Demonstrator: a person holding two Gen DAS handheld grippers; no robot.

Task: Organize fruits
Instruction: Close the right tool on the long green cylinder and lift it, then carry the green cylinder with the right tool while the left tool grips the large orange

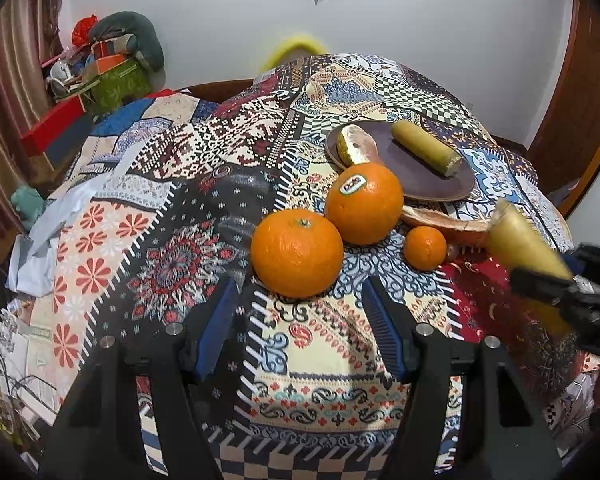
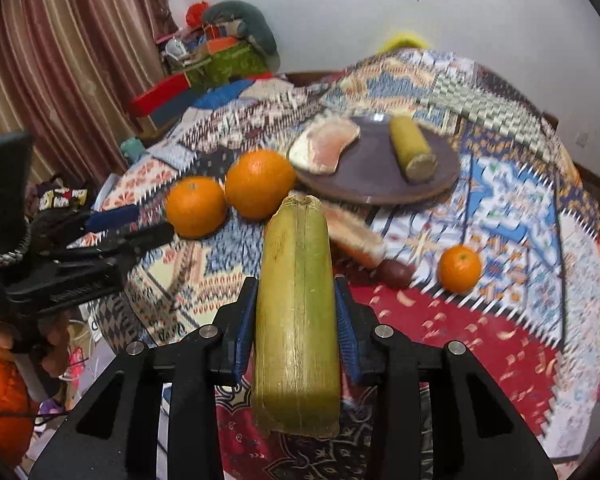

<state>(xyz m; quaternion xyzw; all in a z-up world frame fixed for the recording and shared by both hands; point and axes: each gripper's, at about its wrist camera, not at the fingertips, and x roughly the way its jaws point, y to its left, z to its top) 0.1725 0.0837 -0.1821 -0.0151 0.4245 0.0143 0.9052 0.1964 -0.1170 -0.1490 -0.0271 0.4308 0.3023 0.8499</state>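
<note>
My right gripper (image 2: 296, 300) is shut on a yellow-green cane piece (image 2: 296, 312), held above the patterned cloth; it also shows in the left wrist view (image 1: 524, 240). My left gripper (image 1: 298, 304) is open and empty, just short of a large orange (image 1: 296, 252). A second large orange with a sticker (image 1: 364, 202) and a small orange (image 1: 425, 248) lie beside it. A dark plate (image 1: 424, 176) holds another cane piece (image 1: 426, 148) and a pale fruit slice (image 1: 354, 146). A similar slice (image 2: 356, 236) lies below the plate.
A small dark red fruit (image 2: 396, 272) lies near the slice. Boxes and a grey cushion (image 1: 112, 64) are piled at the back left by a striped curtain (image 2: 60, 52). The table drops away at the left and right edges.
</note>
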